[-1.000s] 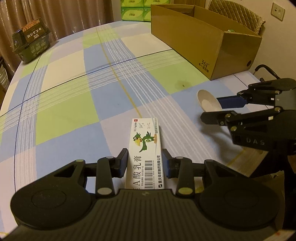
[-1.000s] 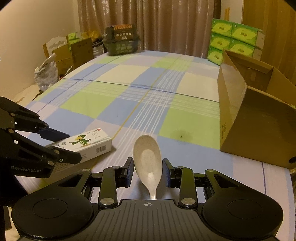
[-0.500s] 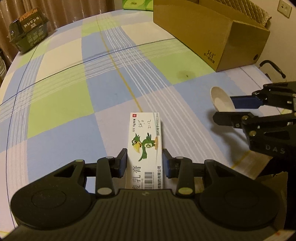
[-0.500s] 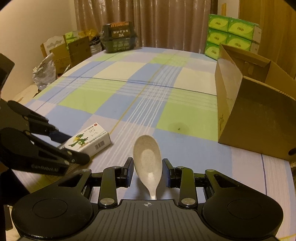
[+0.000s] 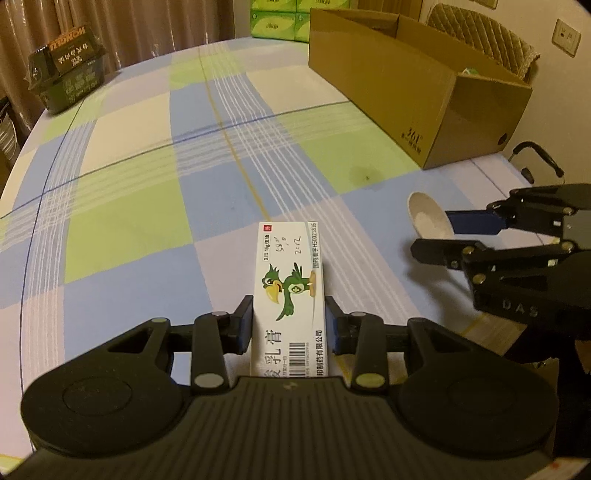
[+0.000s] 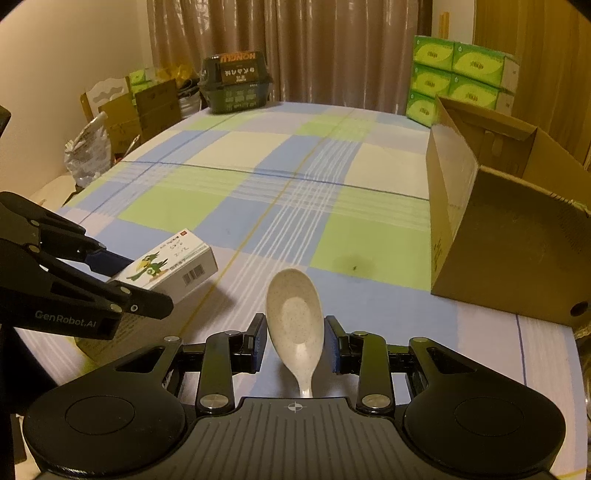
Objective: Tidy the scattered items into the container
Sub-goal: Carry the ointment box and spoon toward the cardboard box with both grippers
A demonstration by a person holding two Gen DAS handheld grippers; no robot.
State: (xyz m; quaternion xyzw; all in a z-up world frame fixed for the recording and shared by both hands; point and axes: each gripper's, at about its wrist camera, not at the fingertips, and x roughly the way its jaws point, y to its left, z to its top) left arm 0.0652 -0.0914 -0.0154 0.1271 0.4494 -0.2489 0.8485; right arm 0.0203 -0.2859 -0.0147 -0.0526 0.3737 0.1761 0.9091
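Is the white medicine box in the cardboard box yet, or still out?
Still out. The medicine box sits clamped in the left tool, above the tablecloth, well short of the cardboard box.

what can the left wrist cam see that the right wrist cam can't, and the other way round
Left wrist only: a padded chair back, a wall socket and the printed top face of the ointment box head-on.

Right wrist only: cartons and a crumpled bag on the left, and the spoon whole.

Both: the cardboard box, checked tablecloth, dark green pack, green tissue packs and both grippers, left gripper, right gripper.
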